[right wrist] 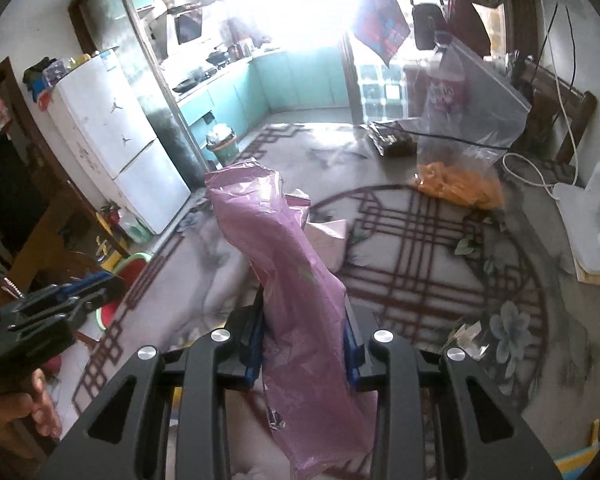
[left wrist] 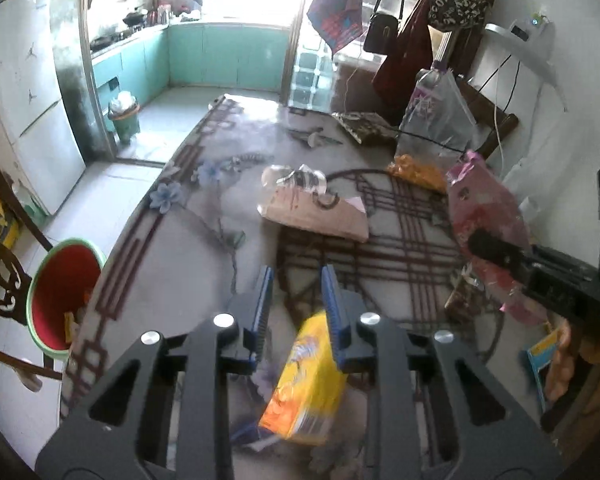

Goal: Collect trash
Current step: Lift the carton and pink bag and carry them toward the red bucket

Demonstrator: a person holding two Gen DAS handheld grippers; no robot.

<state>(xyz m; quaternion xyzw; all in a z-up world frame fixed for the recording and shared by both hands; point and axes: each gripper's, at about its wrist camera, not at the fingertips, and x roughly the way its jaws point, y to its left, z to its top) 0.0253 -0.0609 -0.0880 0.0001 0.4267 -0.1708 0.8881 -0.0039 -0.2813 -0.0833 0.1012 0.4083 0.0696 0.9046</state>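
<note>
With both wrappers lifted clear of the table, the left gripper stands narrowed, a yellow packet hanging at its right finger, while the right gripper clamps a pink bag. Beyond the table's left edge waits a red bin, the likely drop point; farther along lies a tissue pack.

No text can be read with certainty. White numerals are printed across a dark cloth hung on the wall, but blur keeps the single digits from being told apart.
</note>
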